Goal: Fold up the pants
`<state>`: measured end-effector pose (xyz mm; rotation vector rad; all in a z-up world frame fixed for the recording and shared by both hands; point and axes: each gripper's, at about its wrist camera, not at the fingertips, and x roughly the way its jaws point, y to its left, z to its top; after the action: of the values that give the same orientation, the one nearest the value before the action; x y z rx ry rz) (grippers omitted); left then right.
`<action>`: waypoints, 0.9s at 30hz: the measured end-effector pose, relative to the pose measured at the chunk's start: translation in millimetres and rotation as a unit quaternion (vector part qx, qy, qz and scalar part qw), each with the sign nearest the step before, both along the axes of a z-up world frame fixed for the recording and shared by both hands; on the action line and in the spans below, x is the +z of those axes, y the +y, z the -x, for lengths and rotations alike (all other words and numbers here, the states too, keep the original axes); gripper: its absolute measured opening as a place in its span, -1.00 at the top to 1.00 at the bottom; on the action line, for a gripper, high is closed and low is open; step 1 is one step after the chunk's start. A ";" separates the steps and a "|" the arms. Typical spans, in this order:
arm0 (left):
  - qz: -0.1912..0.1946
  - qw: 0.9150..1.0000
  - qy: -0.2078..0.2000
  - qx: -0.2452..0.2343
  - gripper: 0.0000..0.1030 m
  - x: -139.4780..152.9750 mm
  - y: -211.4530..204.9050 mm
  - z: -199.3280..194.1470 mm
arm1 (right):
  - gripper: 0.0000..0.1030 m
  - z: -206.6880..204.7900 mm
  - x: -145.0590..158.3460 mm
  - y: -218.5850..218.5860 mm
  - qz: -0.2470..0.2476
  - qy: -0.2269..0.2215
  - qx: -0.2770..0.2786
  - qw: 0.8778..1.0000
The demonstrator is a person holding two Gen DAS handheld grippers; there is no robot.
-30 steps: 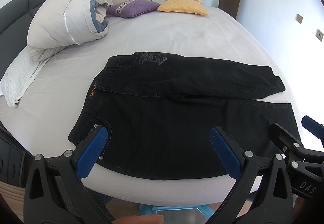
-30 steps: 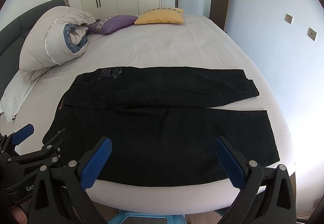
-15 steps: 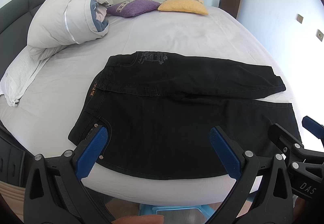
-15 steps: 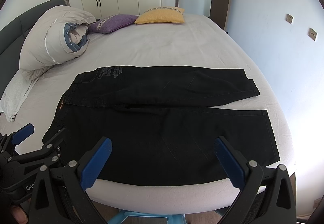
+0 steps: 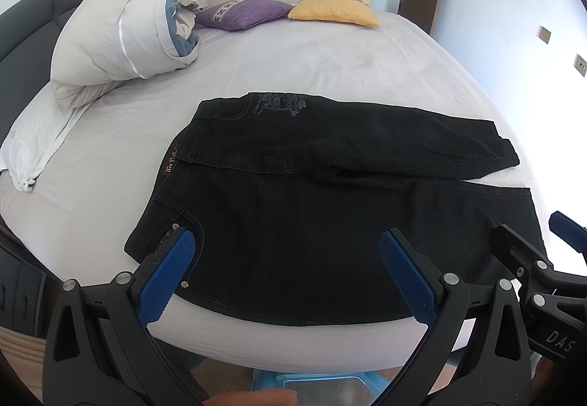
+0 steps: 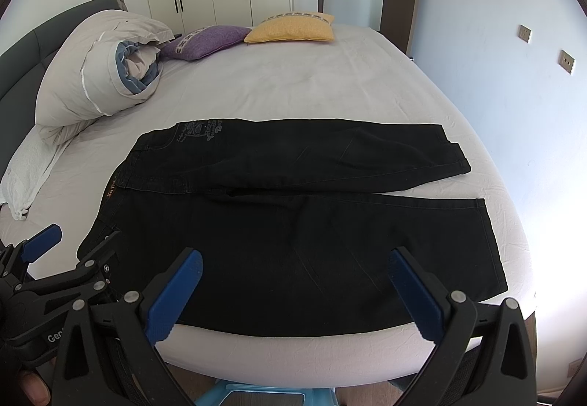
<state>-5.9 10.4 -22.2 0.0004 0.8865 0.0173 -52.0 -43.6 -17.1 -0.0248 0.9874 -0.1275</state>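
Note:
Black pants [image 5: 330,193] lie flat on the bed, waistband at the left, both legs running right; they also show in the right wrist view [image 6: 293,222]. The far leg lies folded toward the near one. My left gripper [image 5: 286,259] is open and empty, held over the near edge by the waist pocket. My right gripper [image 6: 293,274] is open and empty, held over the near leg. Each gripper shows at the side of the other's view.
The bed [image 5: 330,53] has a light sheet. A rolled duvet [image 5: 124,35] and a white towel [image 5: 33,134] lie at the left. Purple [image 5: 242,13] and yellow [image 5: 334,9] cushions sit at the far end. A blue stool [image 6: 264,395] stands below the near edge.

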 end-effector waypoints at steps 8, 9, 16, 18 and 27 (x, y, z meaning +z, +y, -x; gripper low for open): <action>0.000 1.000 0.000 0.006 -1.00 -2.6 8.4 -2.0 | -1.00 -0.5 0.0 0.9 0.000 0.000 0.000 1.000; 0.000 1.000 0.000 0.008 -1.00 -2.5 9.6 -2.5 | -1.00 -1.0 0.3 0.8 0.001 0.001 0.000 1.000; -0.001 1.000 0.001 0.010 -1.00 -1.2 9.7 -3.6 | -1.00 -0.4 -0.3 1.6 0.001 0.001 0.001 1.000; -0.001 1.000 0.001 0.011 -1.00 -1.1 9.3 -3.7 | -1.00 -0.6 -0.1 1.4 0.001 0.001 0.000 1.000; -0.004 1.000 0.007 0.004 -1.00 -8.6 14.7 -13.5 | -1.00 -3.4 -7.2 0.2 0.000 0.005 0.005 1.000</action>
<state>7.6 25.0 -30.8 0.0032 0.9007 0.0287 -48.6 -43.4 -24.3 -0.0296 0.9963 -0.1189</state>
